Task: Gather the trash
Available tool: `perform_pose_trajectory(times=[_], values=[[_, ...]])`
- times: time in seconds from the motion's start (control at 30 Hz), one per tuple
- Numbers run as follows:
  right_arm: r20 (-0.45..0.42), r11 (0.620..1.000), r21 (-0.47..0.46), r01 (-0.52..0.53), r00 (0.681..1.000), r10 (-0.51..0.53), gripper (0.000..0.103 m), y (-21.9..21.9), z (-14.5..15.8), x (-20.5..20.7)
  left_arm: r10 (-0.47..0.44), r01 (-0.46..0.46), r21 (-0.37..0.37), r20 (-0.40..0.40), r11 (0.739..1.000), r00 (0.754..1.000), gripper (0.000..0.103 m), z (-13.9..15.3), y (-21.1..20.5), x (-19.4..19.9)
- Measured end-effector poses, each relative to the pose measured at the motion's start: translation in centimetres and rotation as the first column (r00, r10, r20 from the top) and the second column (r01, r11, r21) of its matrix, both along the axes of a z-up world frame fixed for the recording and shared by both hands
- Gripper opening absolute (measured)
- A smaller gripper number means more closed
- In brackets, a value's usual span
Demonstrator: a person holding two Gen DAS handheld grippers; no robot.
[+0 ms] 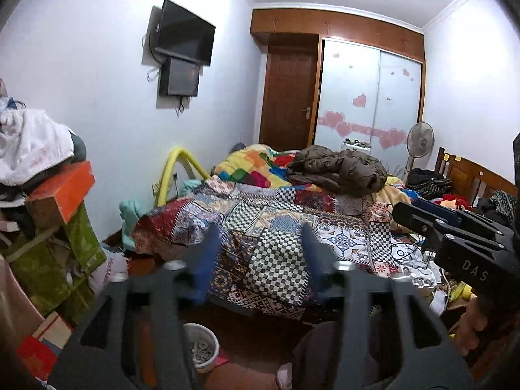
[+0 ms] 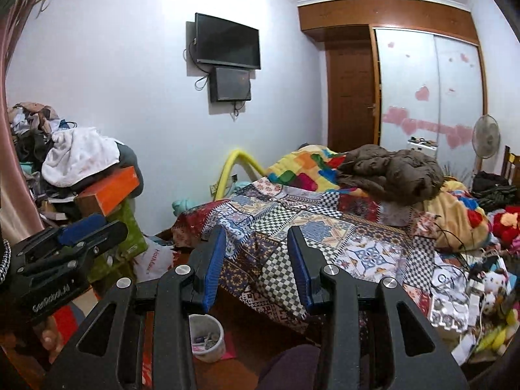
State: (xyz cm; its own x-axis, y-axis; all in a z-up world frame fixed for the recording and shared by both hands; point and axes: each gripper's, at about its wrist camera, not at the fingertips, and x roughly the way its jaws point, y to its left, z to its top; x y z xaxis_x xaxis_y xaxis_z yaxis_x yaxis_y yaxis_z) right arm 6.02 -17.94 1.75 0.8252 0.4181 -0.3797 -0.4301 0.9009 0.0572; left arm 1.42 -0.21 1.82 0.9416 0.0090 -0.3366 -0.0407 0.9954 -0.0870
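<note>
I hold both tools up at about bed height, looking down the room. My left gripper has its jaws apart with nothing between them, only the patchwork quilt of the bed showing through the gap. My right gripper is the same: jaws released, nothing in them, the quilt behind. So I carry no trash in either hand at this moment.

Below me on the floor, near the foot of the bed, stands a small white bin with scraps already lying in it, so I judge part of the collecting is done, though I cannot say how much of that is my work.

What is left looks like plenty. At the right side of the bed lies a litter of papers and wrappers mixed with cables, a soft toy and yellow bits; which of these count as trash I cannot tell from here. On the left a pile of boxes and clothes leans against the wall, with a white plastic bag at its foot. A brown jacket lies further up the bed and seems no part of the job.

My guess is the next step is to reach for the litter on the right.
</note>
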Motion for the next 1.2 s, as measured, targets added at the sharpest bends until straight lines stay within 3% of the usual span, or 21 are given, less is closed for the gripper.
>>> perform_pose_trajectory(times=[0.03,0.1,0.17,0.23,0.37,0.57,1.2], values=[[-0.002,1.0,0.005,0.012,1.0,-0.012,0.053,-0.1,0.0,-0.3,0.0,0.0,0.007,0.006,1.0,1.0,0.068,0.0,-0.2,-0.5],[0.008,0.999,0.02,0.049,0.999,-0.049,0.077,-0.3,-0.1,-1.0,-0.004,0.004,0.008,0.012,1.0,1.0,0.079,0.0,-0.2,-1.1],[0.038,0.994,0.02,0.103,0.994,-0.104,0.09,-0.9,-0.1,-2.0,-0.003,0.003,-0.002,0.021,1.0,1.0,0.089,0.0,0.0,-1.4],[0.069,0.986,0.015,0.164,0.984,-0.164,0.102,-1.2,0.1,-2.5,-0.001,0.001,-0.009,0.029,1.0,1.0,0.092,-0.1,0.3,-1.6],[0.118,0.968,0.017,0.252,0.96,-0.253,0.103,-1.2,0.3,-2.9,0.009,-0.009,-0.004,0.033,1.0,0.999,0.092,-0.2,0.4,-2.1],[0.07,0.971,0.032,0.238,0.968,-0.24,0.103,-1.4,0.3,-2.3,0.018,-0.018,-0.01,0.029,1.0,0.999,0.092,-0.5,0.6,-2.5],[0.064,0.977,0.02,0.214,0.974,-0.215,0.103,-1.1,0.2,-4.0,0.024,-0.024,-0.023,-0.001,0.999,1.0,0.092,-1.2,1.4,-2.6]])
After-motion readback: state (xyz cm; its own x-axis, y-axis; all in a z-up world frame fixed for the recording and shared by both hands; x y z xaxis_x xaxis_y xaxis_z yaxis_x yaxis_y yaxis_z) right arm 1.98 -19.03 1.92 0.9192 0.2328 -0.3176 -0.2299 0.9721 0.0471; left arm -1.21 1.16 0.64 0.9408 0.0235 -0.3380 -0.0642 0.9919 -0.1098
